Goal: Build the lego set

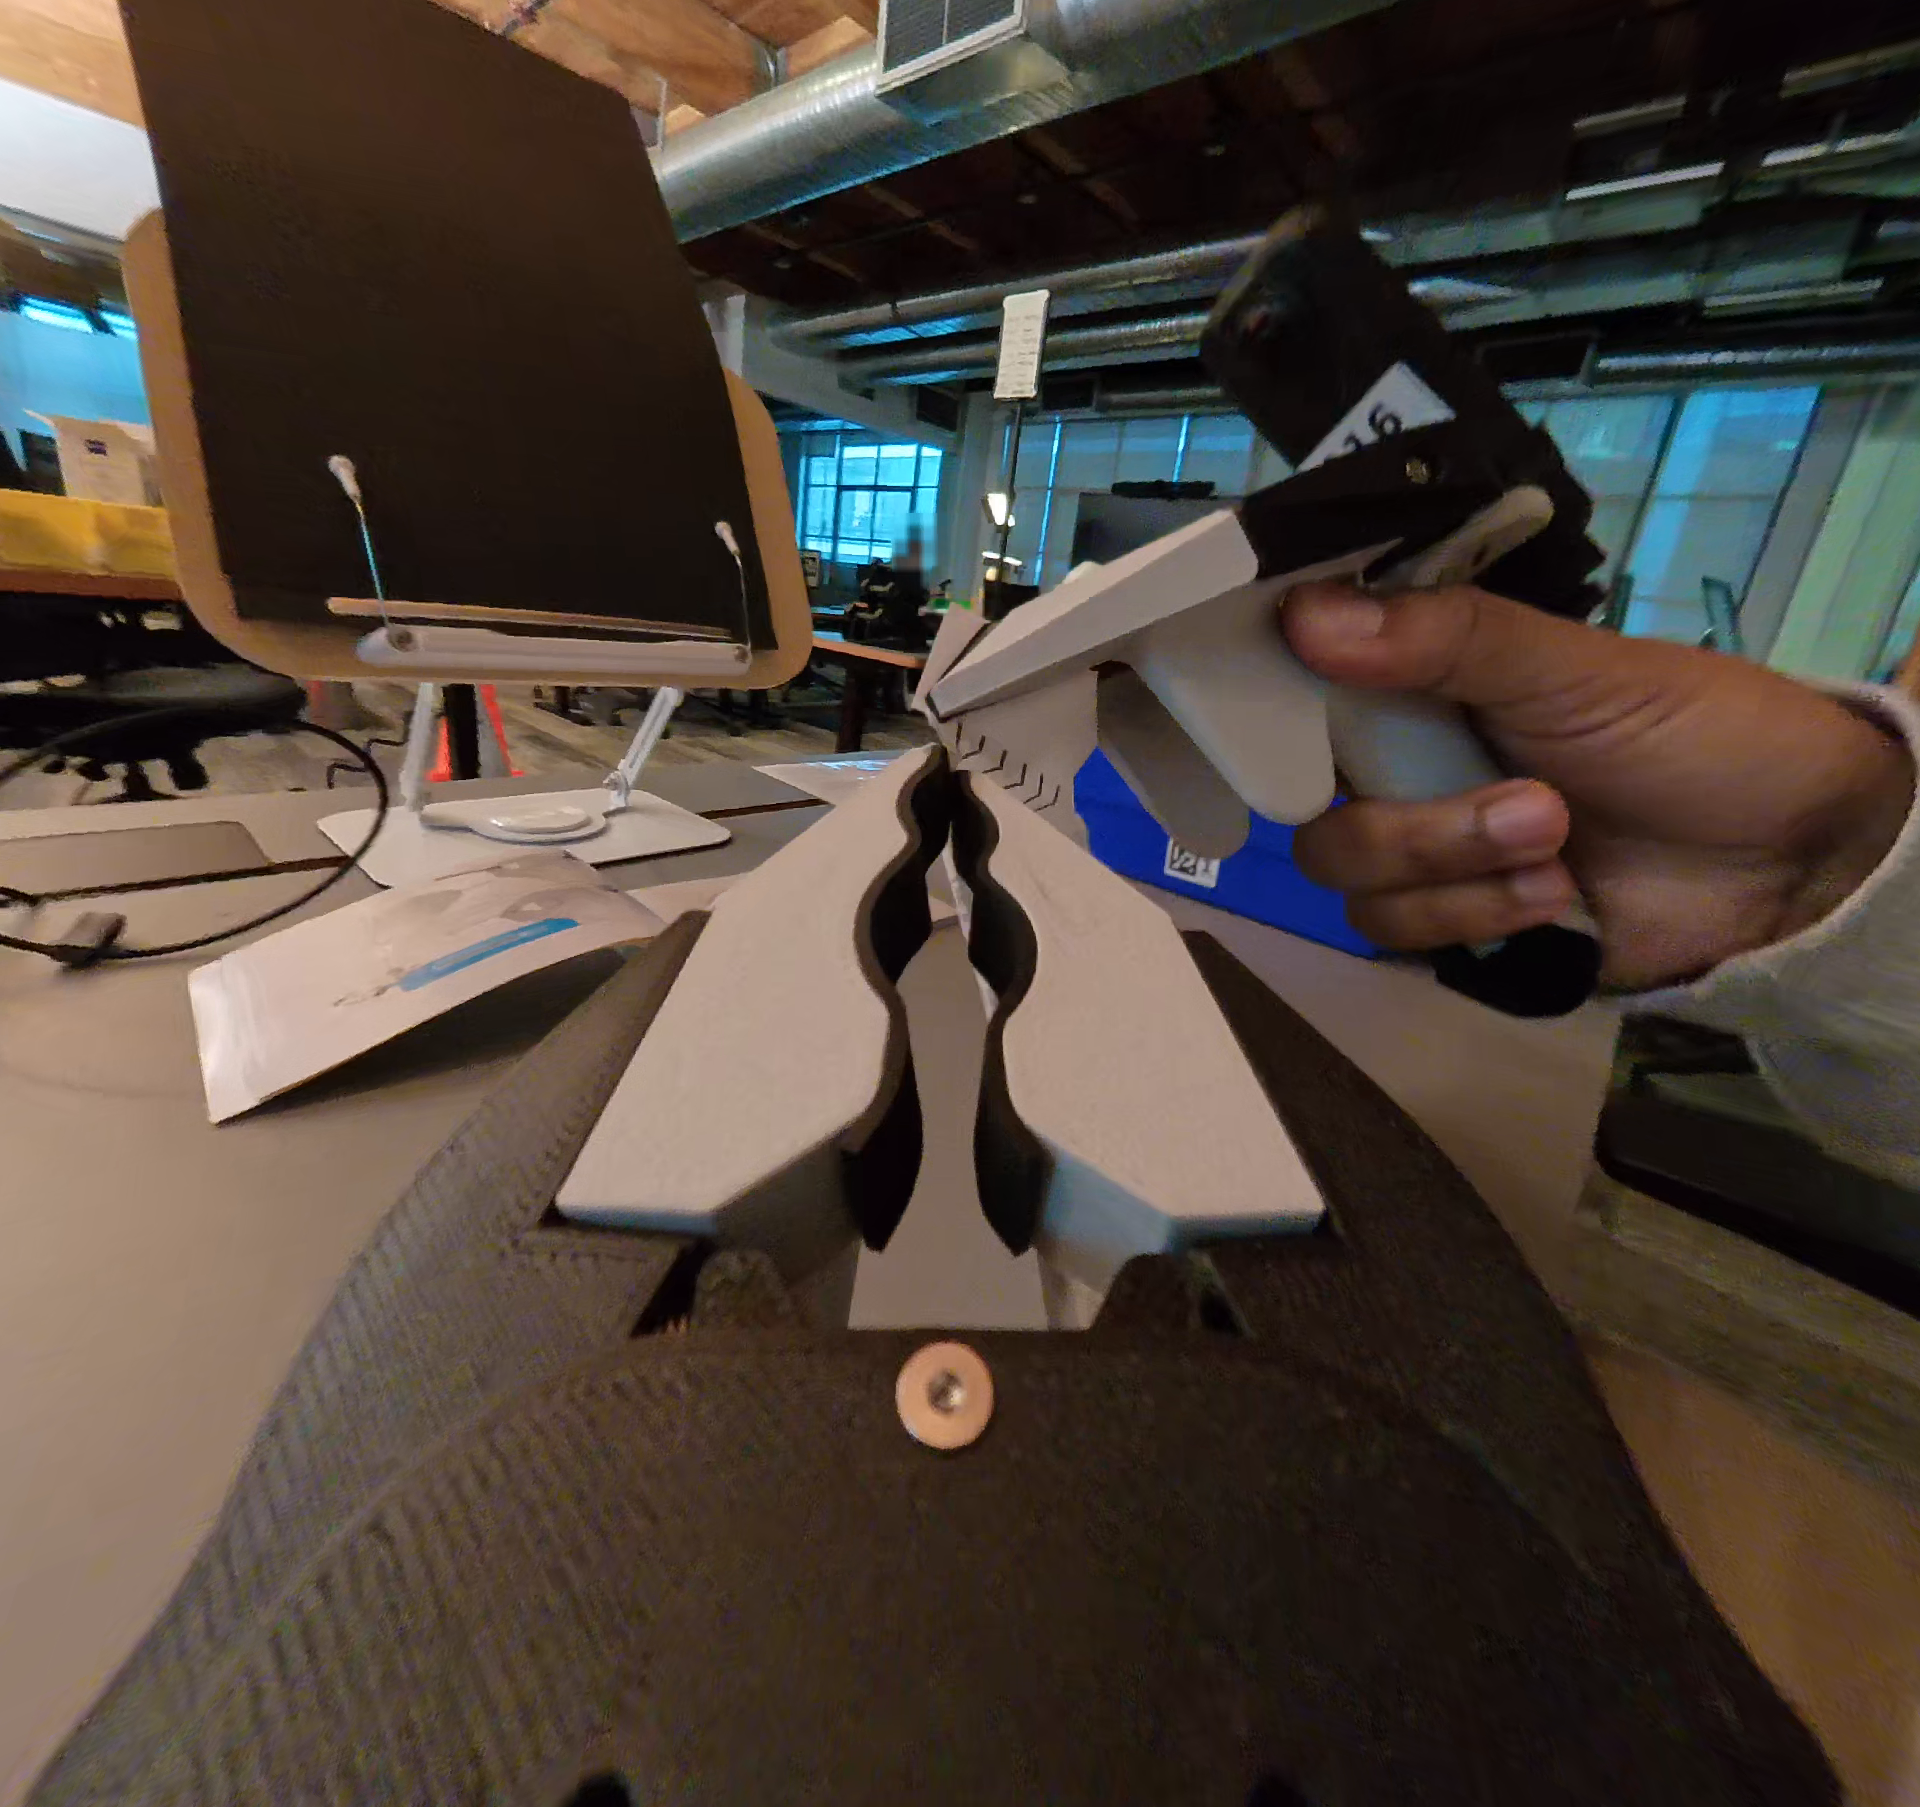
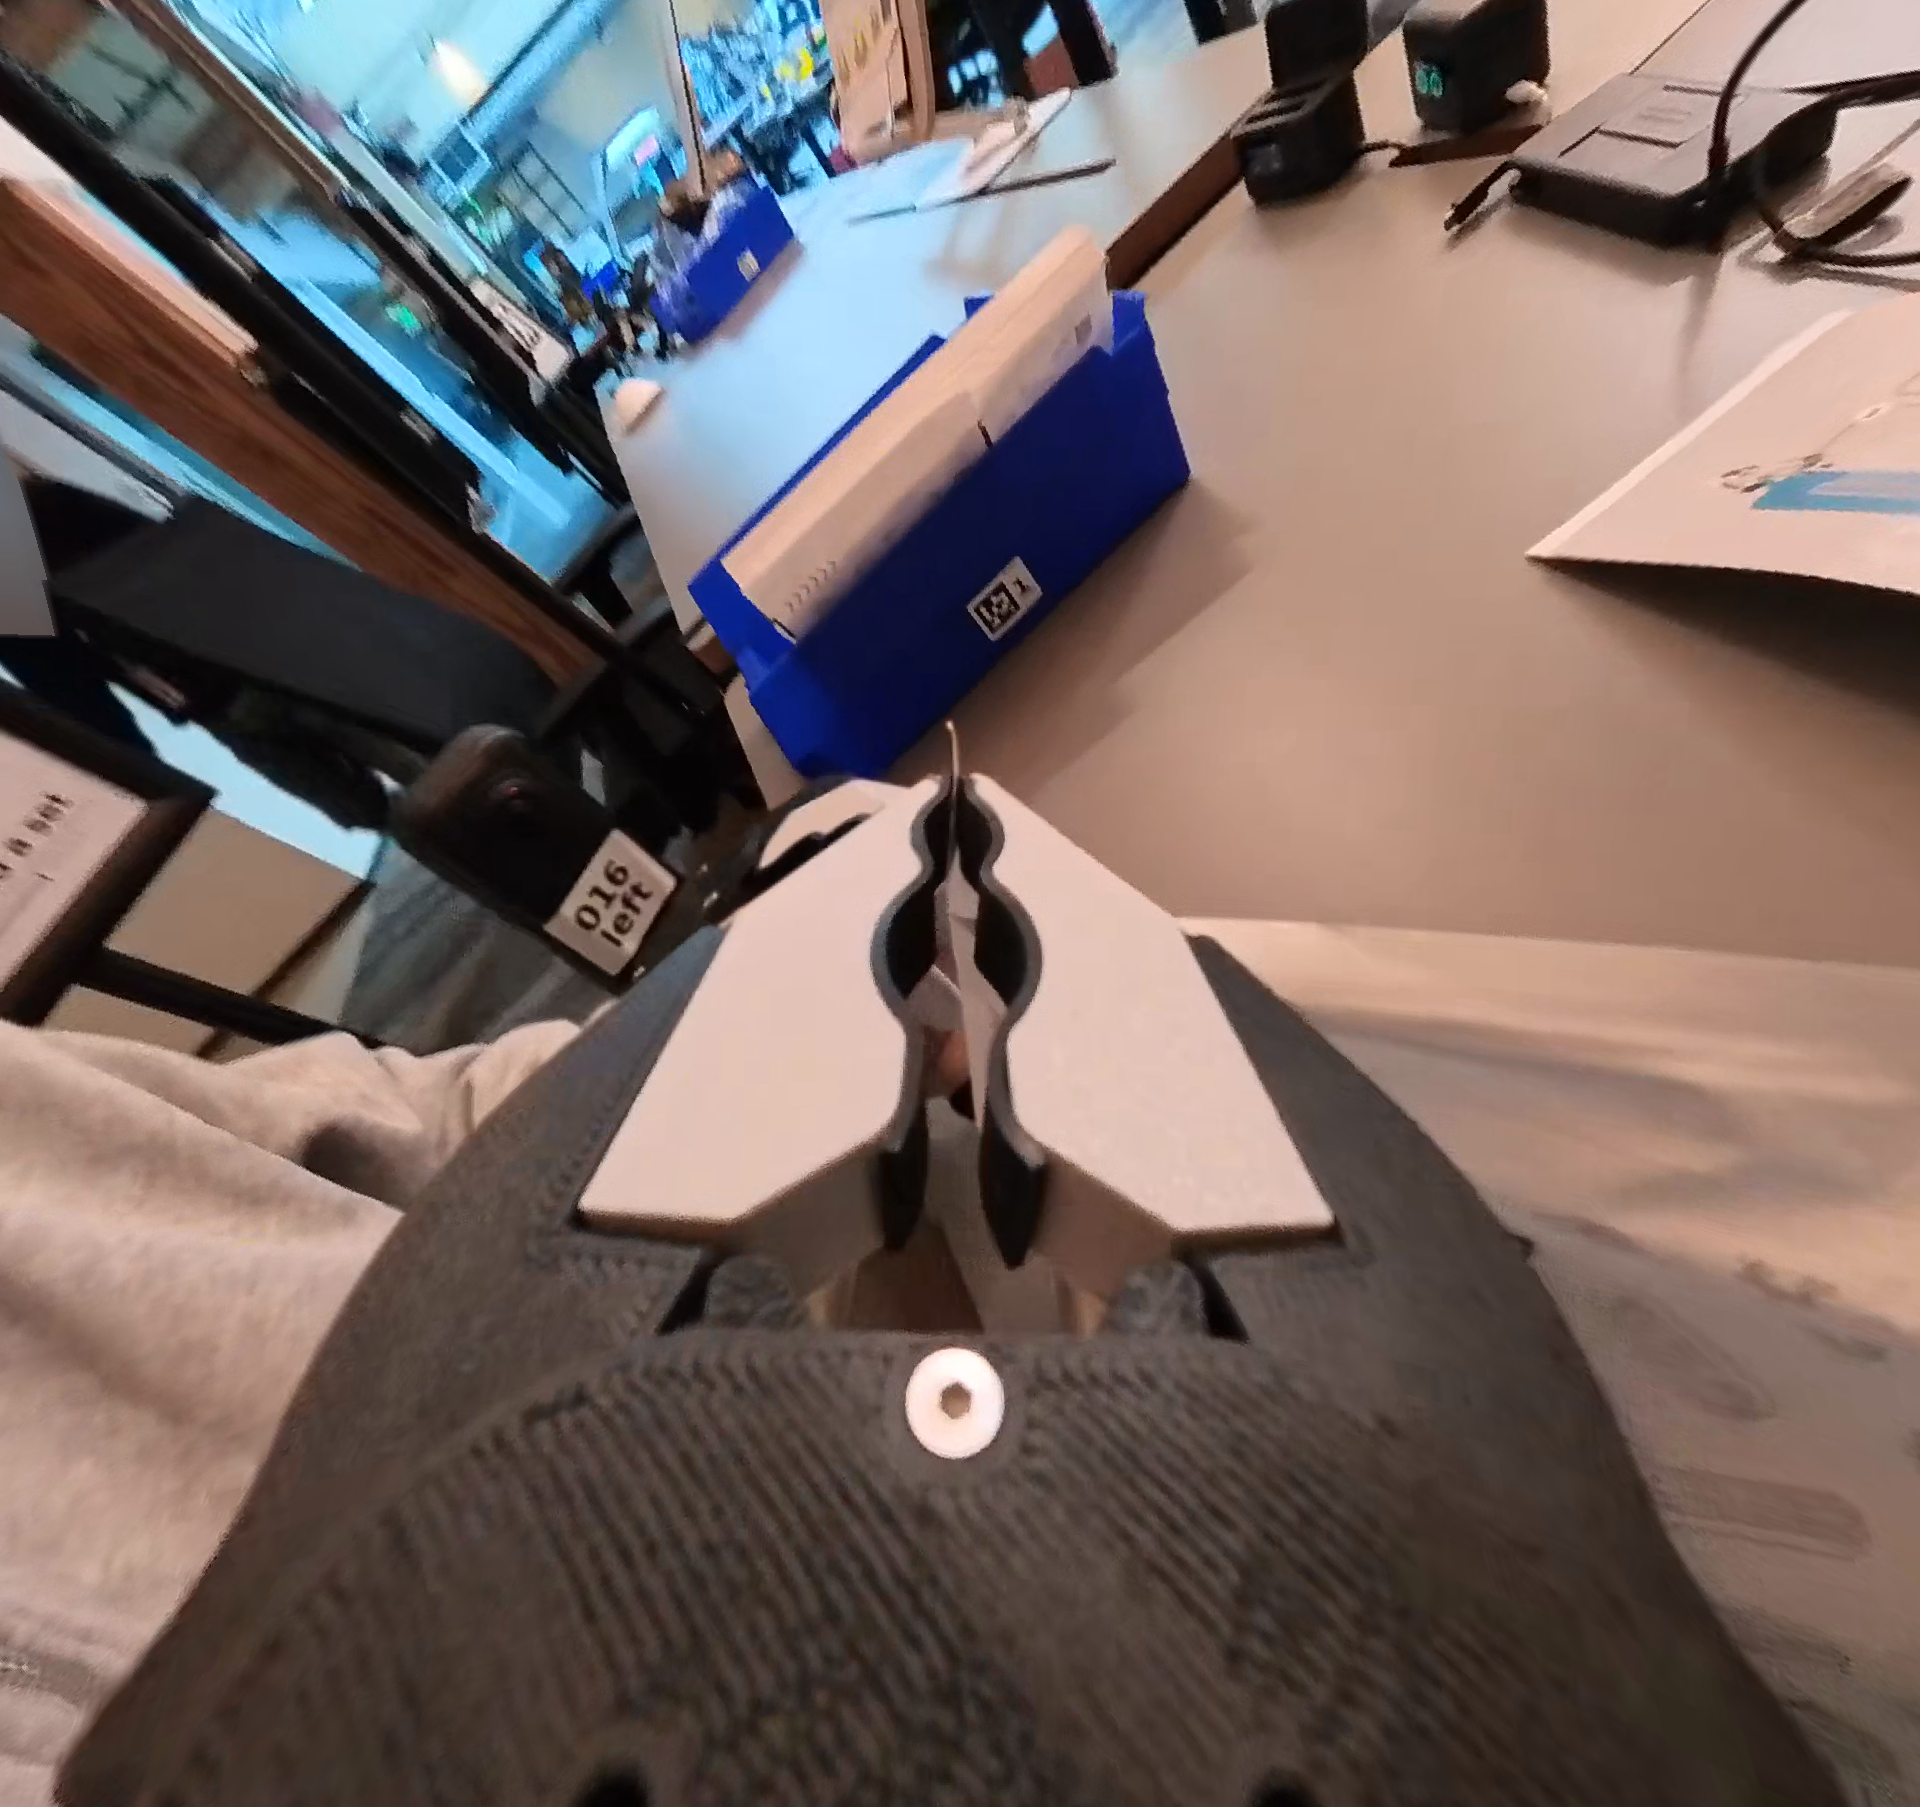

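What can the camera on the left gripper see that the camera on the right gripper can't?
Only the left wrist view shows the book stand holding a black board, the ceiling ducts, and the person's hand gripping the right gripper.

Only the right wrist view shows the black chargers and cabled devices at the far desk edge, a grey sleeve, and something thin and pale pinched in the right gripper's own tips.

Both show the blue bin, the printed booklet and the grey table.
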Demonstrator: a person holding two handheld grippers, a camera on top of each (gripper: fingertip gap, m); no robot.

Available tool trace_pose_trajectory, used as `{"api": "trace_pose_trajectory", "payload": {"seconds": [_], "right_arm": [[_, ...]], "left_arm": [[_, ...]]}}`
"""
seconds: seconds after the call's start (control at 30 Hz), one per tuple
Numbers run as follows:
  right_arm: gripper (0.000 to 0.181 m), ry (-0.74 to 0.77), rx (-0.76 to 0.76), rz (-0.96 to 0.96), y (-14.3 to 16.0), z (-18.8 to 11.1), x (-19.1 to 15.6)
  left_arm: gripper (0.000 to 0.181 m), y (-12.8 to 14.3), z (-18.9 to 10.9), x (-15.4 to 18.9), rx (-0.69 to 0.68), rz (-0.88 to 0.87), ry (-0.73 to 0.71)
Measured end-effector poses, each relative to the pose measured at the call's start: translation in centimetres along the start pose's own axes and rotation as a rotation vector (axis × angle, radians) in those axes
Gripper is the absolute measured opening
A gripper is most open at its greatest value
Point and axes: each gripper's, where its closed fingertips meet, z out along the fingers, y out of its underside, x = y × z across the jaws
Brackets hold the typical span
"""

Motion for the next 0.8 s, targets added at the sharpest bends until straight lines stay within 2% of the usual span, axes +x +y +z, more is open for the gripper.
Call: {"api": "trace_pose_trajectory", "payload": {"seconds": [0.13,0.2,0.37,0.43,0.47,0.5,0.6,0.7,0.8], "right_arm": [[0.0,-0.059,0.112,0.119,-0.4,0.0,0.6],[0.0,-0.061,0.217,0.176,-1.9,-1.1,2.0],[0.0,0.051,0.157,-0.025,-1.3,-1.8,1.8],[0.0,0.048,0.169,-0.05,-1.8,-2.1,1.7],[0.002,0.043,0.169,-0.051,-1.9,-2.2,1.8],[0.016,0.032,0.163,-0.055,-2.0,-2.3,1.8],[0.039,0.004,0.086,-0.088,-1.3,-2.1,1.4],[0.053,0.058,-0.004,-0.222,-0.8,-2.0,1.2],[0.048,0.166,-0.17,-0.425,0.1,-2.1,2.1]], "left_arm": [[0.0,0.1,0.0,-0.3,0.008,-0.067,0.013],[0.0,-0.1,-0.2,0.7,0.015,-0.03,0.027],[0.0,0.3,-0.3,0.2,-0.004,-0.073,0.061],[0.0,0.4,-0.3,0.1,0.004,-0.096,0.079],[0.0,0.5,-0.3,0.0,0.003,-0.112,0.081],[0.0,0.6,-0.4,-0.2,0.004,-0.127,0.08],[0.0,0.5,-0.4,-0.1,0.006,-0.15,0.089],[0.0,0.6,-0.4,0.0,0.006,-0.148,0.102],[0.0,0.7,-0.5,0.0,0.01,-0.152,0.115]]}}
